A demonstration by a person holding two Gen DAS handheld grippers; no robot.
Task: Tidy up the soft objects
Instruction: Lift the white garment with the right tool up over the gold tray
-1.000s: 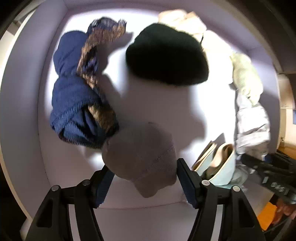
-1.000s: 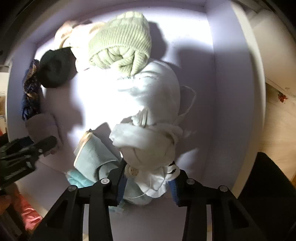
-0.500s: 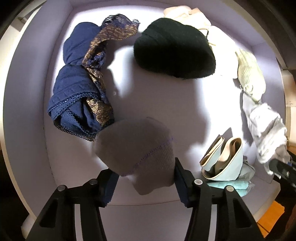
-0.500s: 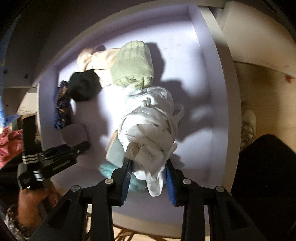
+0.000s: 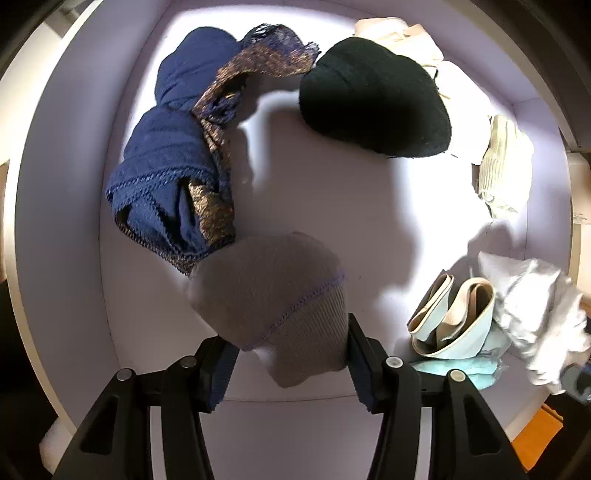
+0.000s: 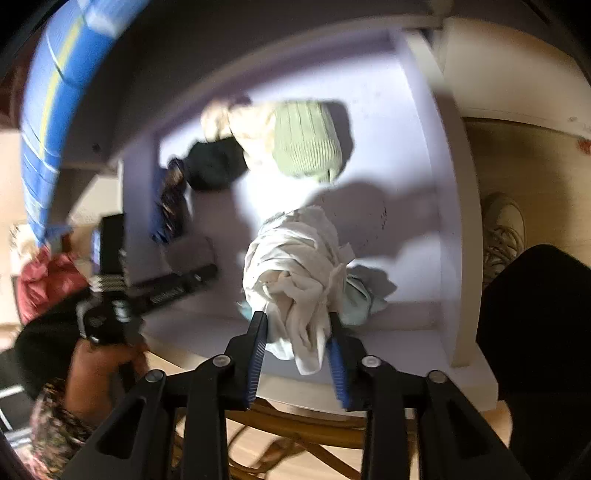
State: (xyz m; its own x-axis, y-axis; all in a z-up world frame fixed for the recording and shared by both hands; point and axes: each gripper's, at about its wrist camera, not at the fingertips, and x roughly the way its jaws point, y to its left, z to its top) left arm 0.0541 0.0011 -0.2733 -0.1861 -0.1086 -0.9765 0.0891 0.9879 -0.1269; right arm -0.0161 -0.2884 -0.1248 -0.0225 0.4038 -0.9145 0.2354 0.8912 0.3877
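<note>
Filling most of both views is a pale lilac drawer (image 5: pixel 332 206), open at its near edge, with soft things scattered on its floor. Largest of them is a navy scarf with gold lace trim (image 5: pixel 173 162), crumpled along the left wall. Near the back lies a black knit hat (image 5: pixel 373 99), overlapping a cream garment (image 5: pixel 399 31) in the far corner. A pale green ribbed hat (image 6: pixel 304 142) sits just to the right of these.

Hanging from the right gripper (image 6: pixel 295 345) is a bundle of white cloth (image 6: pixel 291 258); both blue pads press into its lower folds, the jaws drawn in narrow, and the bundle sits raised above the drawer's front portion, over a pale blue cloth (image 6: pixel 364 295).

At the front left, the left gripper (image 5: pixel 288 354) holds a grey knit beanie (image 5: pixel 269 291); its pads squeeze the ribbed cuff from both sides at a moderate width, and the crown points away toward the scarf, touching its lower end.

To the right of the beanie, folded pale blue and beige pieces (image 5: pixel 458 314) stand on edge atop a turquoise packet (image 5: pixel 458 367).

A hand (image 6: pixel 99 369) grips the left tool's handle outside the drawer.
</note>
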